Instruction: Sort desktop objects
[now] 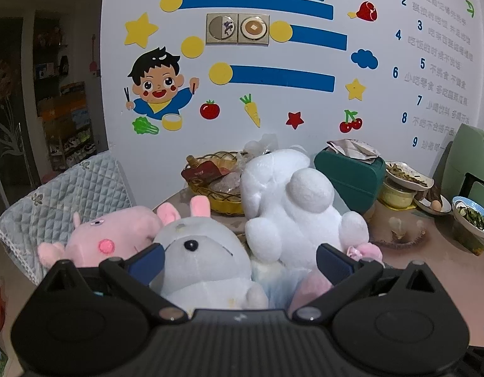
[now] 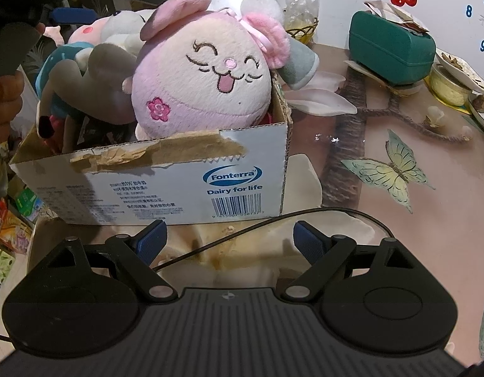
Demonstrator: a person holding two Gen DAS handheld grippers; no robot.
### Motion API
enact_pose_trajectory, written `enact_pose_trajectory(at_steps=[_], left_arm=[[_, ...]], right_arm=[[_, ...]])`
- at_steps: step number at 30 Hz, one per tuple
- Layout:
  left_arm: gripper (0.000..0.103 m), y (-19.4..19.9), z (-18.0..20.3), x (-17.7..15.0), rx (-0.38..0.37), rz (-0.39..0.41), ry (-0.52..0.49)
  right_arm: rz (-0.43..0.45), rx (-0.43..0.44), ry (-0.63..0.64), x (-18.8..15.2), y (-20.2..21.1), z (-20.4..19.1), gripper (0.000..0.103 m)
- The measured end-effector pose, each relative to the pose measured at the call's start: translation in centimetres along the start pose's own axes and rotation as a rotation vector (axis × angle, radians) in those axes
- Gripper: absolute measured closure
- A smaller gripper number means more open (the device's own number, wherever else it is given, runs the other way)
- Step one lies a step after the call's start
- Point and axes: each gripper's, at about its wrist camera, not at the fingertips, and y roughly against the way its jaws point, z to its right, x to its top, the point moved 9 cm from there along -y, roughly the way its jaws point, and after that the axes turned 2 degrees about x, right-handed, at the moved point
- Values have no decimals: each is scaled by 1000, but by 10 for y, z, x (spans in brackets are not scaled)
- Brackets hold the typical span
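Hovering wide open: left gripper straddling a grey rabbit toy; right gripper empty, facing the cardboard box.

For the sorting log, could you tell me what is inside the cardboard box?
The cardboard box holds plush toys: a pink smiling plush in front, a grey-and-white one behind, others to the left. The bottom is hidden.
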Motion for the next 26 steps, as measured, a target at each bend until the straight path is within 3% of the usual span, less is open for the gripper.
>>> enact_pose_trajectory(at_steps=[26], left_arm=[[0, 3, 0, -3, -13, -9, 11]], right_arm=[[-14, -1, 24, -2, -2, -4, 0]])
